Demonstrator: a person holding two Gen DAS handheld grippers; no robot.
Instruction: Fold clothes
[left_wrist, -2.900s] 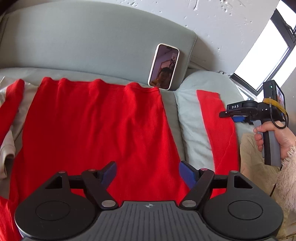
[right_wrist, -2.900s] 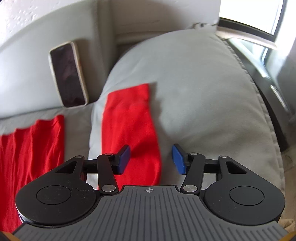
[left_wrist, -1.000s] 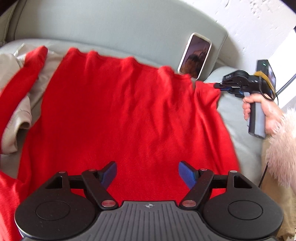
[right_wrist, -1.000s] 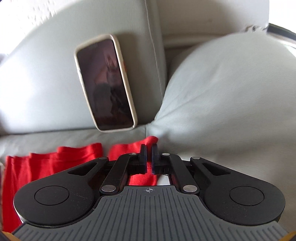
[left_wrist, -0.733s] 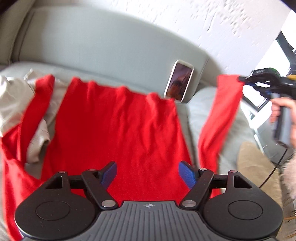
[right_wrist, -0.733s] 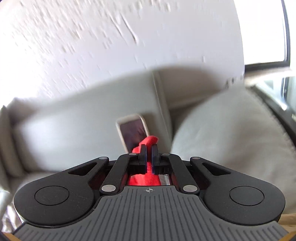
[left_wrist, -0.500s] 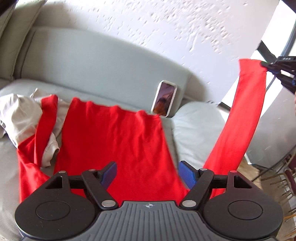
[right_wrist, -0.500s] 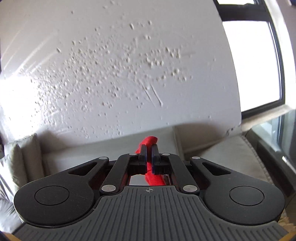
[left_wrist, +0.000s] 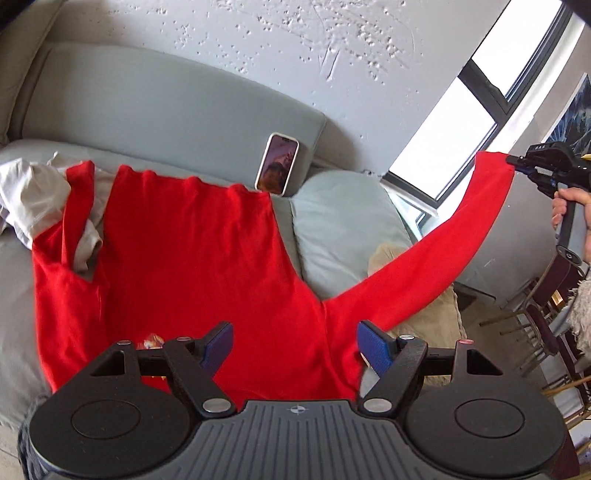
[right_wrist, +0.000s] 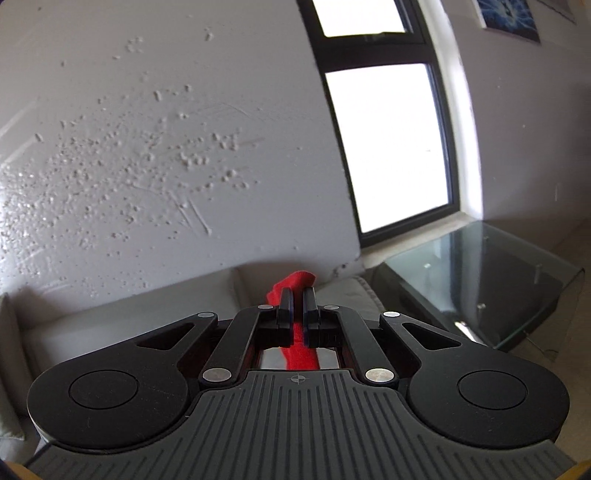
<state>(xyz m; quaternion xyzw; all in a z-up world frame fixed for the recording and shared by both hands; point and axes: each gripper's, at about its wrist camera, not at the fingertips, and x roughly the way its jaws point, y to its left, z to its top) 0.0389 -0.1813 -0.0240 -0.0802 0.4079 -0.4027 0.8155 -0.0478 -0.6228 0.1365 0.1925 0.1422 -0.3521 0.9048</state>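
Plain red sweater (left_wrist: 192, 258), grey sofa (left_wrist: 147, 99), beige garment (left_wrist: 29, 192).

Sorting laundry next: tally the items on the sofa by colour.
Red: 1, sweater, sleeve held up by the right gripper
Beige: 1, garment
White-cased: 1, phone
Total: 3

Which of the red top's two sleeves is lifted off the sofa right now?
The sleeve on the window side, its cuff pinched in the right tool and stretched up in the air. The other sleeve lies on the beige garment.
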